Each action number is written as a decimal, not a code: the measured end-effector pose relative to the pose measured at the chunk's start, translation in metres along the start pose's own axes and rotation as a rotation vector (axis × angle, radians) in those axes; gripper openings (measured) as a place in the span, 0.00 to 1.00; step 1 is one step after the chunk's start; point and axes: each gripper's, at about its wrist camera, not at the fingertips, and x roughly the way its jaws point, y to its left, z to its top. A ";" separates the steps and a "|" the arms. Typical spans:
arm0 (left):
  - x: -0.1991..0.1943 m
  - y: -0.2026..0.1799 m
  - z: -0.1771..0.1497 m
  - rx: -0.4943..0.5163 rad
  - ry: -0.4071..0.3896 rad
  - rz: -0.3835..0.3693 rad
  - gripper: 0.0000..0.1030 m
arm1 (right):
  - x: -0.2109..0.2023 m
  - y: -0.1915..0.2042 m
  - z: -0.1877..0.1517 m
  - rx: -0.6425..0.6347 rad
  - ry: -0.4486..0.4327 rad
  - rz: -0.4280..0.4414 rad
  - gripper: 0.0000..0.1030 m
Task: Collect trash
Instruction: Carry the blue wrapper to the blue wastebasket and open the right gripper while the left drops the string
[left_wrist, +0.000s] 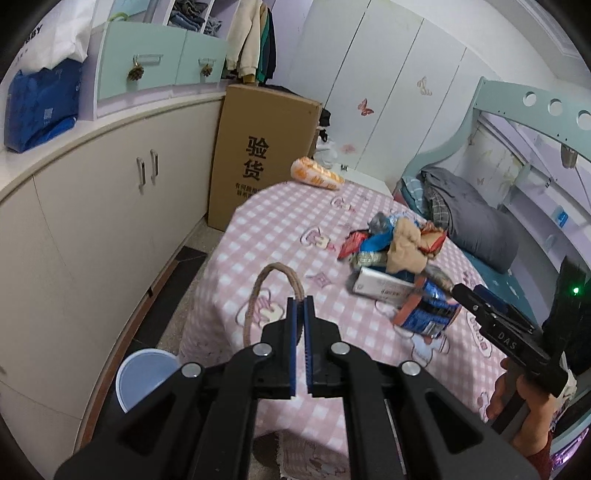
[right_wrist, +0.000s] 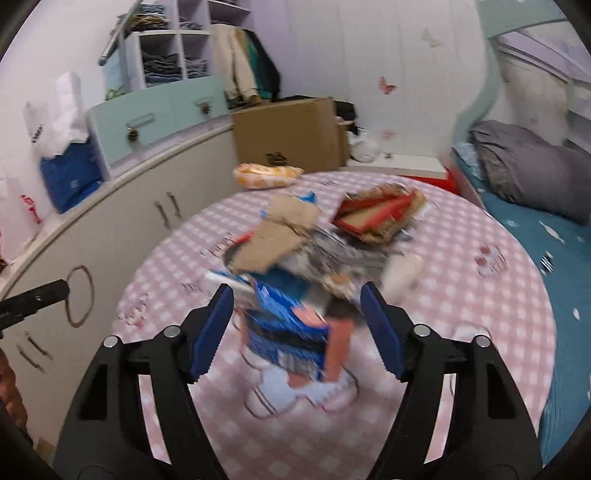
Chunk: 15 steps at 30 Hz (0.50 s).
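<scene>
Two grippers are seen over a round desk (left_wrist: 280, 229) covered with a pink checked cloth. The left gripper (left_wrist: 301, 306) is shown with its fingers (left_wrist: 292, 332) closed flat together on a loop of brown twisted cord (left_wrist: 275, 273), which arches up from between the pads; what the cord belongs to cannot be told.

The right gripper (right_wrist: 297, 325) is seen with its fingers (right_wrist: 212, 332) spread wide, and a crumpled blue and orange wrapper (right_wrist: 291, 332) lies between them, blurred; no pad is seen pressing on it. No earlier view is given, so nothing more is said of the jaws.

A heap of trash (left_wrist: 395, 240) is gathered just beyond that wrapper, toward the far side of the desk: torn brown card, red packets, blue wrappers and a flat silver pack. An orange snack bag (left_wrist: 317, 173) is set apart from the heap at the far edge of the desk.

Beside the desk, on the floor next to the cupboards, a pale blue round bin (left_wrist: 144, 380) is partly seen. Behind the desk a tall cardboard box (left_wrist: 258, 155) stands.
</scene>
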 end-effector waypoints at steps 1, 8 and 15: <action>0.002 0.001 -0.003 -0.004 0.008 -0.006 0.03 | -0.001 -0.002 -0.004 0.013 0.002 -0.013 0.68; 0.008 -0.002 -0.017 0.012 0.038 -0.042 0.03 | 0.028 -0.013 -0.019 0.064 0.103 0.007 0.64; 0.002 0.007 -0.021 0.006 0.040 -0.052 0.03 | 0.033 -0.002 -0.026 0.023 0.135 0.077 0.08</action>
